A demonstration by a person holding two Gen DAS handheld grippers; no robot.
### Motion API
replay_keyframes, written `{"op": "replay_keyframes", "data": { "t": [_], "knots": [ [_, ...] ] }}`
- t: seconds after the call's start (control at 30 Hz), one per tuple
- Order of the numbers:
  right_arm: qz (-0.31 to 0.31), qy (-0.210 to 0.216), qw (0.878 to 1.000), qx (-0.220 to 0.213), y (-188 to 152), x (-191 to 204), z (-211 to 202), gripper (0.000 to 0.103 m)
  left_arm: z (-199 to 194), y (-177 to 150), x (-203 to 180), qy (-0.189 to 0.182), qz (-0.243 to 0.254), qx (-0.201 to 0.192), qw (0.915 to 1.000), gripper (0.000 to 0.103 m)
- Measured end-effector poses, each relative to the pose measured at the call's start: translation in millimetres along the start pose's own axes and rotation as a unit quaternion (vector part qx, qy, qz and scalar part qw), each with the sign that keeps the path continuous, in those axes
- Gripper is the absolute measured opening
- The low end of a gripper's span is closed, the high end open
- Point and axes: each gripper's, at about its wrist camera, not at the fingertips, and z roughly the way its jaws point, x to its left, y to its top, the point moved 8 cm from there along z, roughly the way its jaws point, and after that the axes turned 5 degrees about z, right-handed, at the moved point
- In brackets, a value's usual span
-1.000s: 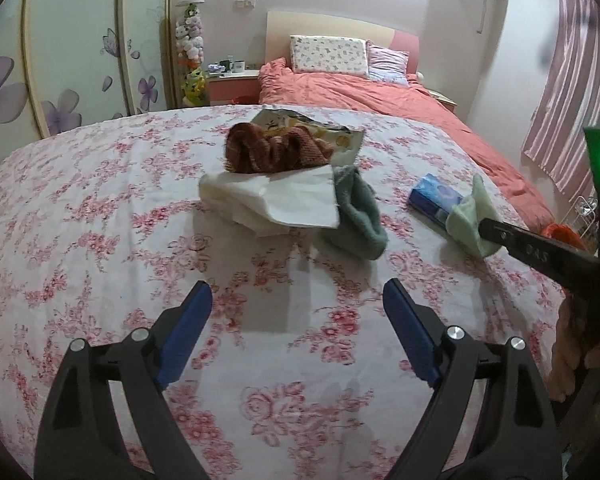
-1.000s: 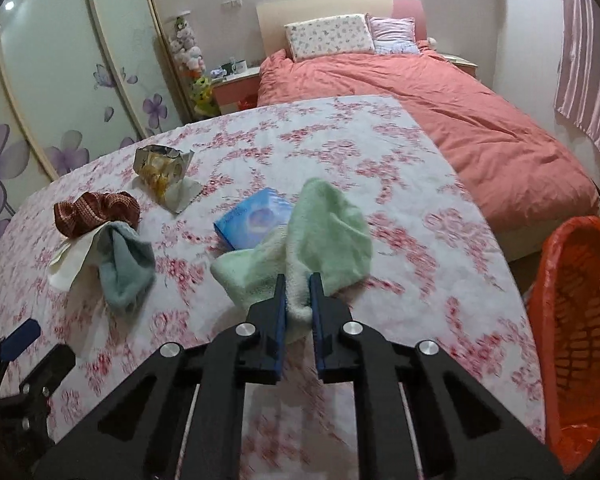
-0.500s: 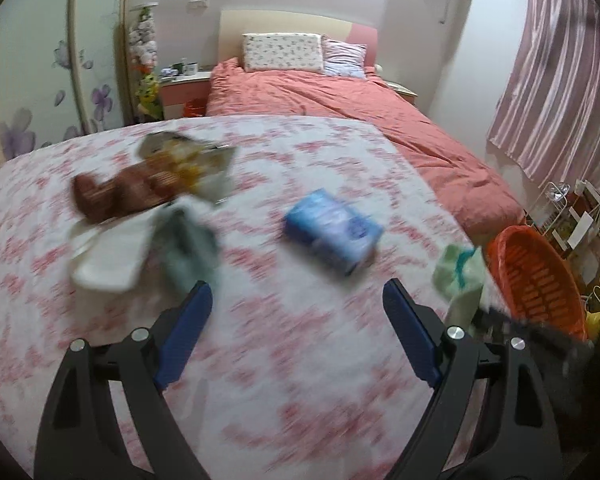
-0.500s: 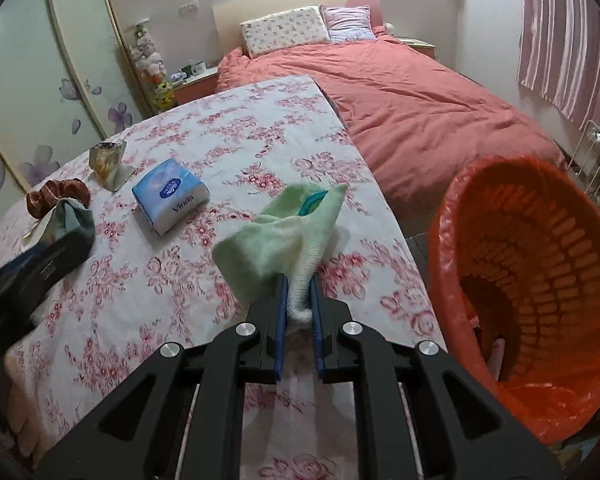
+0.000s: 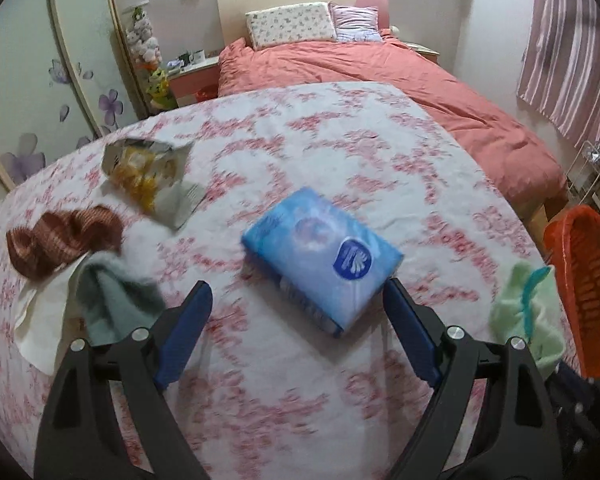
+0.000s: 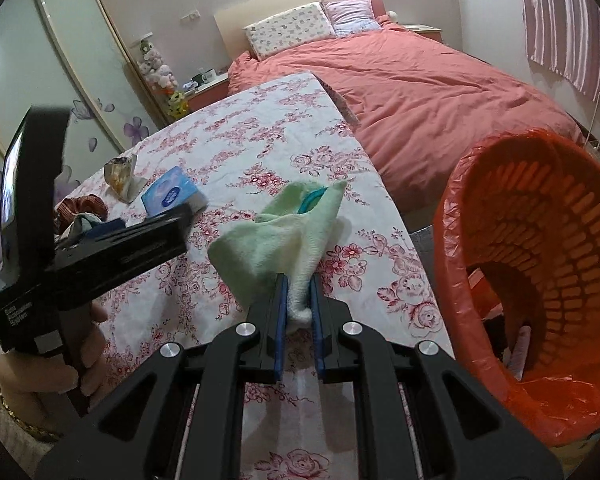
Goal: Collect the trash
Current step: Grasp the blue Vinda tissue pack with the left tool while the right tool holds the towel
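Observation:
My right gripper point(image 6: 298, 300) is shut on a light green cloth point(image 6: 284, 232) and holds it above the floral table's right edge, just left of the orange bin point(image 6: 540, 280). The cloth also shows in the left wrist view point(image 5: 528, 312). My left gripper point(image 5: 296, 328) is open and empty, hovering over a blue tissue pack point(image 5: 324, 256). A crumpled snack wrapper point(image 5: 148, 172), a brown knitted item point(image 5: 60, 240) and a grey-green cloth point(image 5: 112, 300) on white paper point(image 5: 36, 324) lie to the left.
The floral tablecloth point(image 5: 340, 136) covers the table. A bed with a red duvet point(image 6: 440, 84) stands behind it. The orange bin point(image 5: 588, 280), lined with an orange bag, stands on the floor at the table's right. A wardrobe point(image 5: 28, 72) is at the left.
The right gripper carried the green cloth off the table's middle toward the bin at the right. The left gripper swung from the cloth pile to over the blue tissue pack.

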Motion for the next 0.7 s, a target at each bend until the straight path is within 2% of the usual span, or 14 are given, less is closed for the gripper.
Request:
{"op": "replay_keyframes", "data": {
  "t": [0.07, 0.17, 0.23, 0.3, 0.47, 0.53, 0.63, 0.7],
  "knots": [
    [0.000, 0.000, 1.000, 0.000, 0, 0, 0, 0.011, -3, -4, 10, 0.004, -0.005, 0.001, 1.0000, 0.086],
    [0.001, 0.002, 1.000, 0.001, 0, 0, 0, 0.011, -12, -6, 17, -0.022, -0.024, -0.007, 0.9994, 0.086],
    [0.003, 0.005, 1.000, 0.001, 0, 0, 0, 0.011, -18, -1, 14, -0.034, -0.036, -0.020, 0.9986, 0.093],
    [0.005, 0.006, 1.000, 0.001, 0, 0, 0, 0.011, -17, 4, 10, -0.027, -0.036, -0.024, 0.9987, 0.094],
    [0.005, 0.006, 1.000, 0.001, 0, -1, 0, 0.011, 5, 17, 0, 0.003, -0.038, -0.005, 0.9993, 0.094],
    [0.005, 0.007, 1.000, 0.001, 0, -1, 0, 0.011, 17, 21, -1, 0.017, -0.042, 0.008, 0.9990, 0.092],
    [0.005, 0.007, 1.000, 0.001, 0, 0, 1, 0.011, 25, 24, 0, 0.011, -0.050, 0.017, 0.9985, 0.082],
    [0.005, 0.007, 1.000, 0.001, 0, 0, 0, 0.011, 24, 26, 1, 0.008, -0.045, 0.014, 0.9988, 0.070]
  ]
}}
